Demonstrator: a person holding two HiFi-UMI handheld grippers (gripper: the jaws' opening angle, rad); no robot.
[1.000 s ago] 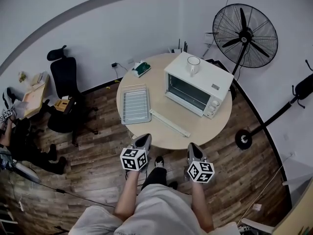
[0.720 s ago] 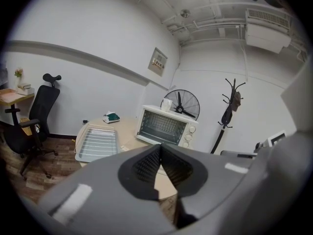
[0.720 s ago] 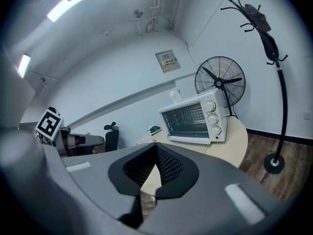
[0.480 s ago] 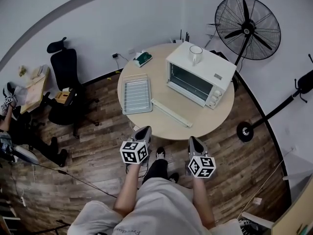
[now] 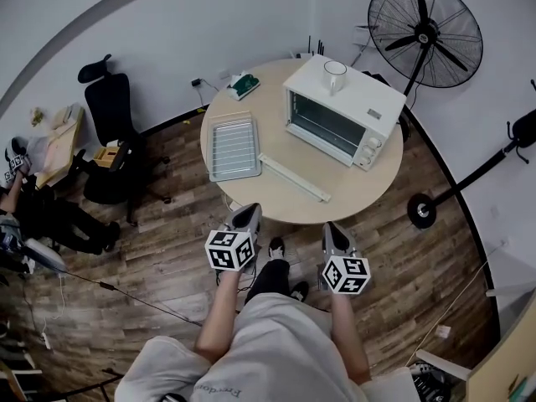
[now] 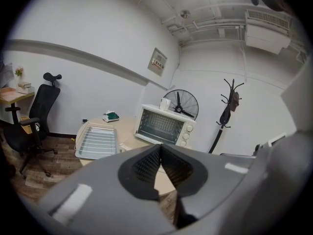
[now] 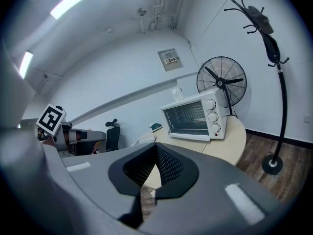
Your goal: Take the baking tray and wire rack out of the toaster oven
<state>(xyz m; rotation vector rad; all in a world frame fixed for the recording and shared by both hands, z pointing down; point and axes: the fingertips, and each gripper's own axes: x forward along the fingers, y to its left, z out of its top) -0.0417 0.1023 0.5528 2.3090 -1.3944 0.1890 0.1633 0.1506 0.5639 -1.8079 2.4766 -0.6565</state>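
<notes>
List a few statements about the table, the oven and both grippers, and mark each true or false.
1. A white mug stands on top of the toaster oven. True.
2. The wire rack is inside the oven. False: it lies on the baking tray on the table, left of the oven.
3. The left gripper holds the tray. False: its jaws are shut on nothing, short of the table.
4. The right gripper has its jaws shut. True.
</notes>
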